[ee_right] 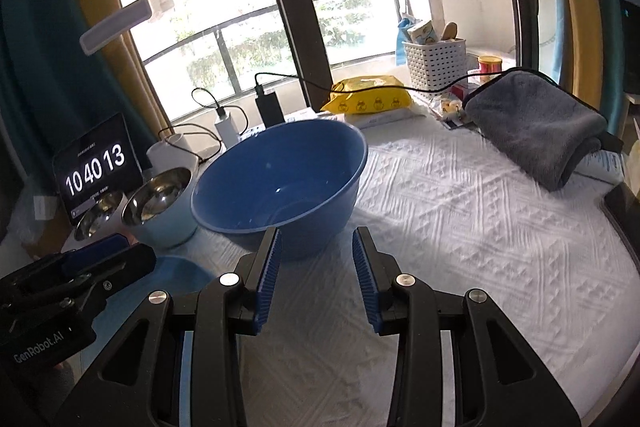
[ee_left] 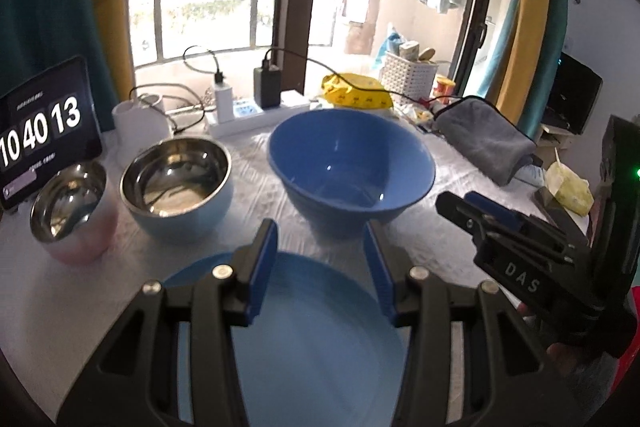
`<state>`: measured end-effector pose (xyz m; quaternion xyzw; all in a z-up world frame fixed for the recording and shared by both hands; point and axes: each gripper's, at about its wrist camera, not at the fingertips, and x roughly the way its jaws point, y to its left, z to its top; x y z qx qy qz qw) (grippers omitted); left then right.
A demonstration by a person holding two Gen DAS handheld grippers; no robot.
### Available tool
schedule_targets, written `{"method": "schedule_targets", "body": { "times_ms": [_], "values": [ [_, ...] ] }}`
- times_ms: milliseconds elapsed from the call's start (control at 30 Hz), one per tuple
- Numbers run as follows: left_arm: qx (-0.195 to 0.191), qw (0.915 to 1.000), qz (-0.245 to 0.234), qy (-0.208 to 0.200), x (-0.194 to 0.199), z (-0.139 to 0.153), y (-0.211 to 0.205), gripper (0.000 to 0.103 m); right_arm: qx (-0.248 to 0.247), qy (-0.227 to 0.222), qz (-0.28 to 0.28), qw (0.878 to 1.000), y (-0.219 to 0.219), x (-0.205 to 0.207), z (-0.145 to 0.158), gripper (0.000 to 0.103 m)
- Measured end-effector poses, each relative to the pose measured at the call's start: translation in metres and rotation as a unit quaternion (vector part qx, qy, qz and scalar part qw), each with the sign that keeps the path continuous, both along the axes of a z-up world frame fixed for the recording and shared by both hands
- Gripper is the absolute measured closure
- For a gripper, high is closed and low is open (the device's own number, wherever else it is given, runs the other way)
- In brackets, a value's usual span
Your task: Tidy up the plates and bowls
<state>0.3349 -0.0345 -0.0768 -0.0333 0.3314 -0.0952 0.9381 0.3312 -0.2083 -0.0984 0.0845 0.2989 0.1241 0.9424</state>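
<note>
Three bowls stand in a row on the white quilted tablecloth (ee_right: 460,211): one big glossy blue bowl (ee_left: 351,163) and two steel-lined ones (ee_left: 176,173) (ee_left: 68,205). One blue plate (ee_left: 316,339), seemingly flat, lies under the left gripper (ee_left: 320,267), jaws apart and empty. The right gripper (ee_right: 316,275) likewise gapes.

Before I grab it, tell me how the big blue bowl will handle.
The big blue bowl looks like rigid plastic, so probably light and stiff. Its glossy wall may slip between the pads. The narrow base under a wide rim suggests it could tip if pushed high up.
</note>
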Motion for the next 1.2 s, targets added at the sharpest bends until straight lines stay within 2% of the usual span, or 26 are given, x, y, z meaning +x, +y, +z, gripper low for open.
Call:
{"method": "schedule_targets", "body": {
  "times_ms": [267, 467, 900, 1200],
  "values": [
    [0.000, 1.0000, 0.000, -0.005, 0.026, 0.004, -0.008, 0.057, 0.016, -0.006, -0.002, 1.000, -0.012, 0.022, 0.009, 0.064],
    [-0.008, 0.9997, 0.018, 0.013, 0.047, -0.007, -0.006, 0.056, 0.024, -0.005, -0.007, 1.000, -0.021, 0.043, 0.012, 0.064],
    [-0.007, 0.9984, 0.031, 0.046, 0.072, -0.030, -0.008, 0.056, 0.063, 0.021, -0.002, 0.998, -0.027, 0.071, -0.012, 0.064],
    [-0.027, 0.9953, 0.030, 0.088, 0.093, -0.039, -0.007, 0.056, 0.073, 0.036, 0.005, 0.997, -0.021, 0.088, -0.025, 0.063]
  ]
}}
